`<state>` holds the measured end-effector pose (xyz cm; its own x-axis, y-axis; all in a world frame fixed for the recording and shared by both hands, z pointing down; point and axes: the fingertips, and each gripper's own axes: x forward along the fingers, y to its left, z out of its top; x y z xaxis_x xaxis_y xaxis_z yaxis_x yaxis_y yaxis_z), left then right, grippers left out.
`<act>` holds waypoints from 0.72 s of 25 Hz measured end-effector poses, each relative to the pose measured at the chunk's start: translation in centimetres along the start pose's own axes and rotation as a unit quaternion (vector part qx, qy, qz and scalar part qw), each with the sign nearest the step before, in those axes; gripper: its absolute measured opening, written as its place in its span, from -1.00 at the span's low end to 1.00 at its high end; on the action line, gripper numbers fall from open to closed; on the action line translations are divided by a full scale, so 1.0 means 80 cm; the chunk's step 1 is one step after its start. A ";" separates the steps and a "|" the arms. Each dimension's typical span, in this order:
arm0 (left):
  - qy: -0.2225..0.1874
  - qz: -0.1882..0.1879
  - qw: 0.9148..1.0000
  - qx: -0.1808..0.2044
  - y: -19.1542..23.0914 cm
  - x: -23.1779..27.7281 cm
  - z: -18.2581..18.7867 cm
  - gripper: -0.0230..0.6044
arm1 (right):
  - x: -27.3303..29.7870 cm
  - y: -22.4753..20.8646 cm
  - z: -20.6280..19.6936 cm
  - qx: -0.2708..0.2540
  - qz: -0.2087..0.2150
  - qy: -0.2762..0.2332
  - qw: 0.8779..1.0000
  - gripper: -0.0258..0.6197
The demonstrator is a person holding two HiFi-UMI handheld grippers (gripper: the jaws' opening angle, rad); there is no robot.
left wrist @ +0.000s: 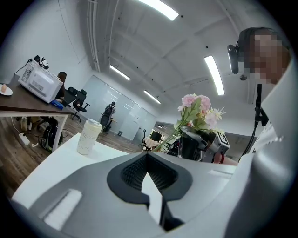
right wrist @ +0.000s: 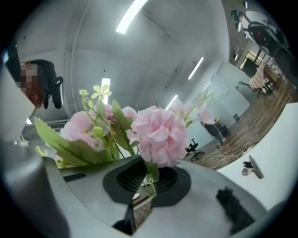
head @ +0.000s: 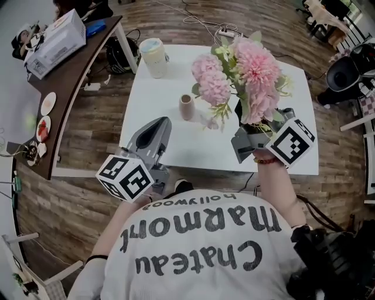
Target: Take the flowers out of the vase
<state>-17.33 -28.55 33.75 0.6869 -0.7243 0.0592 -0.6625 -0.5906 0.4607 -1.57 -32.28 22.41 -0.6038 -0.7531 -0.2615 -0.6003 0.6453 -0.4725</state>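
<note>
A bunch of pink flowers with green leaves hangs in the air over the white table, up and to the right of the small beige vase. My right gripper is shut on the stems, and the blooms fill the right gripper view. The vase stands upright with nothing in it. My left gripper points level over the table's near edge, left of the vase, its jaws together with nothing between them. In the left gripper view the flowers and the right gripper show at the right.
A lidded pale cup stands at the table's far left corner. A brown desk at the left carries a white appliance and small plates. A black chair stands at the right. Cables lie on the wooden floor.
</note>
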 end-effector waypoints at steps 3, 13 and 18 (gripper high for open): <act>-0.011 0.006 1.000 0.001 -0.031 0.004 -0.010 -0.91 | -0.034 -0.005 0.013 -0.003 0.000 0.003 1.000 -0.81; -0.019 0.002 1.000 -0.007 -0.179 0.034 -0.095 -0.91 | -0.200 -0.048 0.043 0.003 -0.018 0.031 0.999 -0.81; -0.017 0.002 1.000 -0.010 -0.242 0.047 -0.148 -0.91 | -0.280 -0.071 0.041 0.011 -0.024 0.051 0.998 -0.81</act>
<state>1.62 -15.61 35.53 0.6735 -0.7386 0.0302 -0.6584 -0.5809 0.4786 17.06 -19.50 28.20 -0.6251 -0.7658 -0.1508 -0.6192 0.6042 -0.5015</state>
